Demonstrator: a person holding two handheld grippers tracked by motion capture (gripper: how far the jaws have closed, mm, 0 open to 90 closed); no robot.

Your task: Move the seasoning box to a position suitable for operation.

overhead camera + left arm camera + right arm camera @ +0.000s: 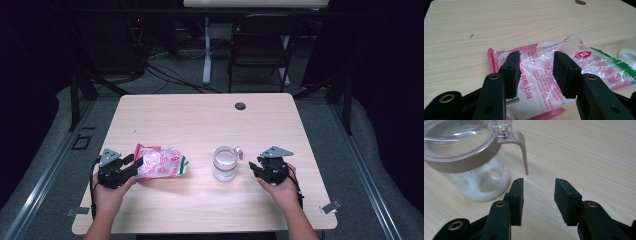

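Dark room with a folding chair (260, 42) at the upper middle of the frame; below it the pale wooden bench (200, 120) spans the centre. At lower left lies a pink-printed plastic bag (161, 161), the left tool (131, 164) over its near end with jaws spread, pinching nothing. Right of centre stands a lidded glass jar (225, 163); the right tool (252, 167) sits just beside it, jaws spread and empty.
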